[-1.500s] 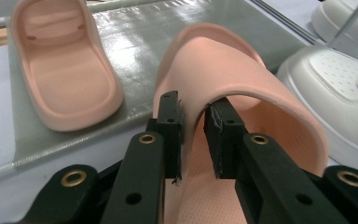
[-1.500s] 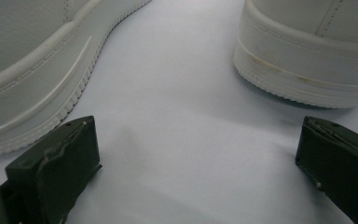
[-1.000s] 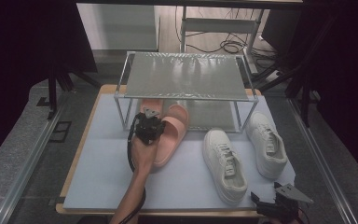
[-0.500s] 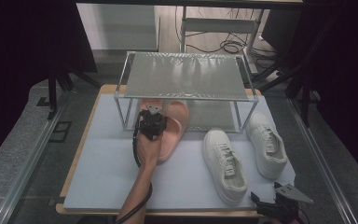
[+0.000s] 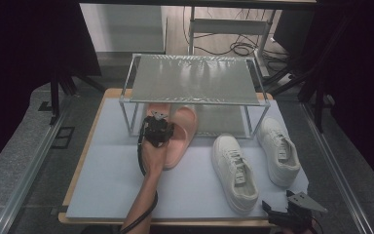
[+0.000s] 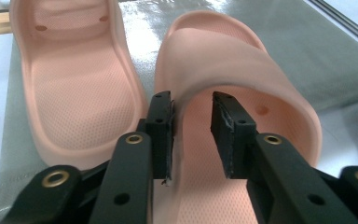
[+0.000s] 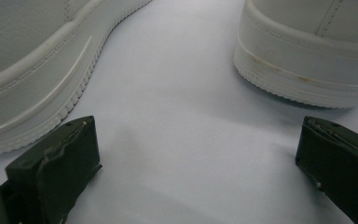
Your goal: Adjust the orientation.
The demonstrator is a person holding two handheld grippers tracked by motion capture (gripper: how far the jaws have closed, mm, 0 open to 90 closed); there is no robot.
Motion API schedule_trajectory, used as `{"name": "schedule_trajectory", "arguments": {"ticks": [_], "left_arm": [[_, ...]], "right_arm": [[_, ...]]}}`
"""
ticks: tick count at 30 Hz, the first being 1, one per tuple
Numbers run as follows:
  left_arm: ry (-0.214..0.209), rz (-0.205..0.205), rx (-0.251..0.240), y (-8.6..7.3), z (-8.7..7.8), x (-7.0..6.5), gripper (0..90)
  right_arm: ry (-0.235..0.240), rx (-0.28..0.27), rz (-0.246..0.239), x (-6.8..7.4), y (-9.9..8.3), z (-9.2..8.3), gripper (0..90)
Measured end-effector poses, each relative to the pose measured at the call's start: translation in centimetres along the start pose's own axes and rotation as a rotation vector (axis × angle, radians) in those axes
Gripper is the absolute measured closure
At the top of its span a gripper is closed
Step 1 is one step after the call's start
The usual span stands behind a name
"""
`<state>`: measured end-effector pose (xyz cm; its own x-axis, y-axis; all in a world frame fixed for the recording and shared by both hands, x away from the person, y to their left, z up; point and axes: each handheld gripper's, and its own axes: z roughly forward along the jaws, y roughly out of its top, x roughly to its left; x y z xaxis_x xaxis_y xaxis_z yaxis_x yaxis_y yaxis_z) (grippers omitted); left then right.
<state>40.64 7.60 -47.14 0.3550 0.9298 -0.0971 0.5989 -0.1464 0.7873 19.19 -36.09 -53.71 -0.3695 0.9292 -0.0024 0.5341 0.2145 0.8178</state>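
A: The pink slipper [image 6: 242, 60] is lying toe-first under the metal rack [image 5: 192, 80], heel sticking out toward 6 o'clock onto the grey mat [image 5: 107, 165]. Its twin [image 6: 74, 84] is sitting just beside it at 9 o'clock.

B: And the left gripper [image 6: 191, 135]?

A: It is straddling the slipper's side wall; its jaws have just been opening, and the pads are standing slightly off the rubber (released, I'd say).

B: The right gripper [image 7: 196, 163]?

A: It is gaping wide over bare mat at 5 o'clock, near 2 white sneakers [image 5: 236, 170], gripping nothing.
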Motion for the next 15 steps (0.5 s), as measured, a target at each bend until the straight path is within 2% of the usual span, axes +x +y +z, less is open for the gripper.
{"name": "schedule_trajectory", "arguments": {"ticks": [7, 15], "left_arm": [[-0.029, 0.019, -0.007, -1.0, -1.3, 0.3, 62.4], [-0.066, 0.054, -0.025, -2.3, -4.2, 0.7, 63.6]], "right_arm": [[0.000, 0.000, 0.000, 0.0, 0.0, 0.0, 0.0], [0.000, 0.000, 0.000, 0.0, 0.0, 0.0, 0.0]]}}
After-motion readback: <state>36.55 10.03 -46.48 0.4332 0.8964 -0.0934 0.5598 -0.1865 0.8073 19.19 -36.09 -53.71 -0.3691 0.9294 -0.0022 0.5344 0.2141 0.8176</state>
